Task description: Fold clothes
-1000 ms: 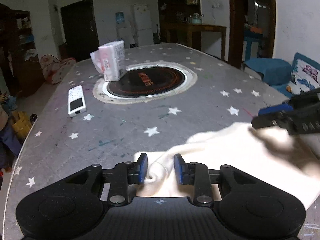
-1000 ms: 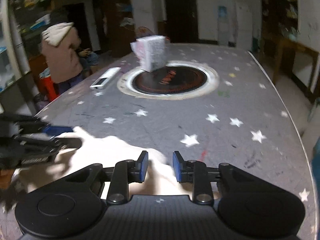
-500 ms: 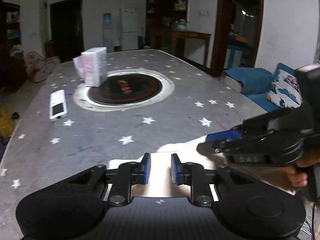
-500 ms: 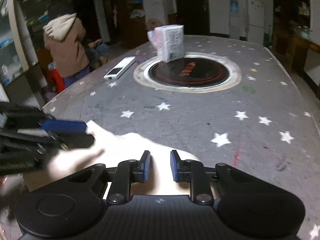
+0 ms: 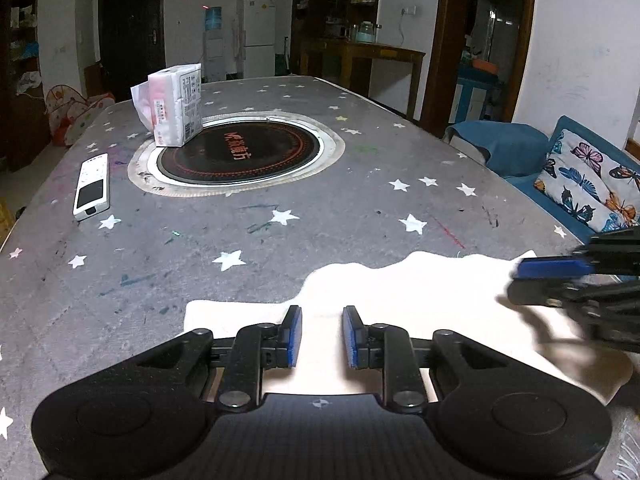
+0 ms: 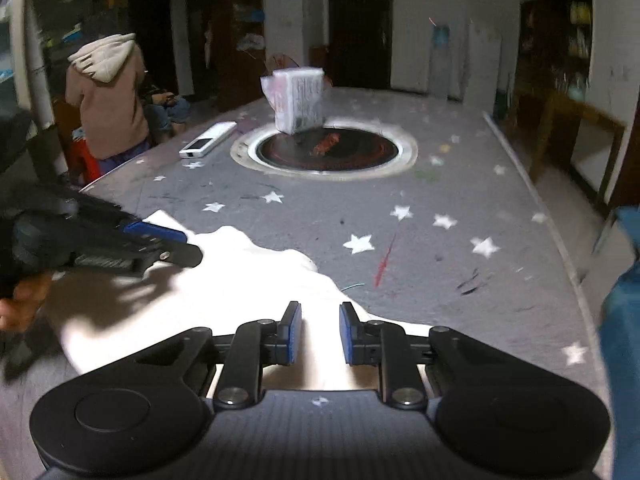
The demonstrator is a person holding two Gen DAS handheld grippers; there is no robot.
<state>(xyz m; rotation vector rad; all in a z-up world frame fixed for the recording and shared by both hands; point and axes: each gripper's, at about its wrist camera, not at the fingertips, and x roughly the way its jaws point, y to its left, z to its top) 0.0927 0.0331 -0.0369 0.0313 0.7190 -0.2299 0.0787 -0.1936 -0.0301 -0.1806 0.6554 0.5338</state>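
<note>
A white garment (image 5: 400, 300) lies flat on the near part of the grey star-patterned table (image 5: 320, 208); it also shows in the right wrist view (image 6: 224, 280). My left gripper (image 5: 320, 338) is open, its blue pads apart over the garment's near left part, holding nothing. My right gripper (image 6: 318, 334) is open over the garment's right part, holding nothing. The right gripper appears at the right edge of the left wrist view (image 5: 568, 276), and the left gripper at the left of the right wrist view (image 6: 156, 240).
A round black cooktop (image 5: 240, 150) is set in the table's middle. A white tissue pack (image 5: 172, 106) stands at its far left rim. A white remote (image 5: 91, 186) lies left. A sofa with a butterfly cushion (image 5: 588, 188) is right. A person in a hoodie (image 6: 108, 96) sits left.
Both grippers have opened slightly and drawn back. The garment, bunched between the left pads a second ago, now lies flat. The right gripper has moved off to the right.
</note>
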